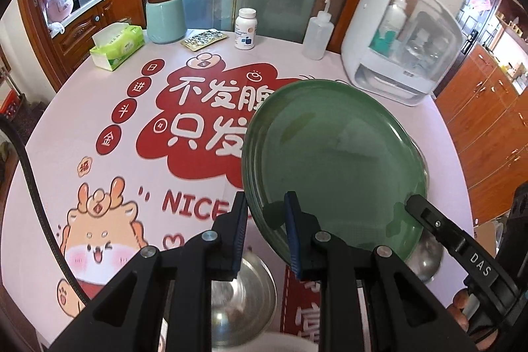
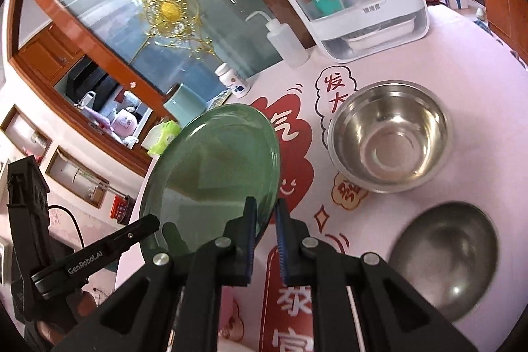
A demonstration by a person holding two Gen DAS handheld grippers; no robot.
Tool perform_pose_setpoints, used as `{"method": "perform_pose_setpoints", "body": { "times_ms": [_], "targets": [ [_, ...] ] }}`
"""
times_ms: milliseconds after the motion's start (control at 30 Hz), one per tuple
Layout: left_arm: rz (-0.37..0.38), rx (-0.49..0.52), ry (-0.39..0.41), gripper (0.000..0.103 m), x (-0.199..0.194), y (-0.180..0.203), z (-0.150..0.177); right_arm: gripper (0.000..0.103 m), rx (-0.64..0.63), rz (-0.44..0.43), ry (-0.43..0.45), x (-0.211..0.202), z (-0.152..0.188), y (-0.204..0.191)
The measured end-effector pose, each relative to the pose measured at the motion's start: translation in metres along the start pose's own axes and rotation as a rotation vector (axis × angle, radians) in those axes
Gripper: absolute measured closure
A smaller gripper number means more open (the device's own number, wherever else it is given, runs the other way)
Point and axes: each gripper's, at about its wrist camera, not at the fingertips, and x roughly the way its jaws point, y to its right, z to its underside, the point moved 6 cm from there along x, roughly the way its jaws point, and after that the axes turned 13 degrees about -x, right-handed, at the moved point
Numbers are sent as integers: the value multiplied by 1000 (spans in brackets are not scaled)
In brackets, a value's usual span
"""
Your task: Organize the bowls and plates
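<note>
A green plate [image 1: 330, 154] hangs tilted above the round table [image 1: 115, 121], gripped from both sides. My left gripper [image 1: 266, 200] is shut on its near rim. My right gripper [image 2: 265, 203] is shut on the rim of the same green plate [image 2: 214, 167]. One right finger [image 1: 425, 213] shows at the plate's right edge, and one left finger [image 2: 145, 225] at its left edge. Below the plate sit two steel bowls: one [image 2: 389, 137] upright further back, the other [image 2: 445, 259] nearer. In the left wrist view, one steel bowl [image 1: 244, 292] lies under my fingers and another [image 1: 425, 253] peeks from beneath the plate.
Along the table's far side stand a tissue pack [image 1: 117, 47], a teal canister [image 1: 165, 17], blister packs [image 1: 204, 39], a pill bottle [image 1: 246, 28], a squeeze bottle [image 1: 318, 33] and a white box with a clear lid [image 1: 399, 38]. Wooden cabinets [image 1: 488, 121] flank the right.
</note>
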Motion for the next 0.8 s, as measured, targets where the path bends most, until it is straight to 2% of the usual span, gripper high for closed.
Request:
{"method": "perform_pose_setpoints", "body": {
  "times_ms": [200, 367, 500, 800],
  "targets": [
    [16, -8, 14, 83, -28, -7, 30, 92, -38, -2, 6, -25, 16, -11],
    [19, 2, -10, 83, -47, -16, 62, 92, -83, 21, -2, -45, 35, -24],
    [28, -22, -32, 83, -59, -29, 88, 92, -100, 27, -27, -57, 59, -33],
    [49, -10, -68, 83, -86, -64, 144, 92, -150, 40, -46, -85, 112, -61]
  ]
}}
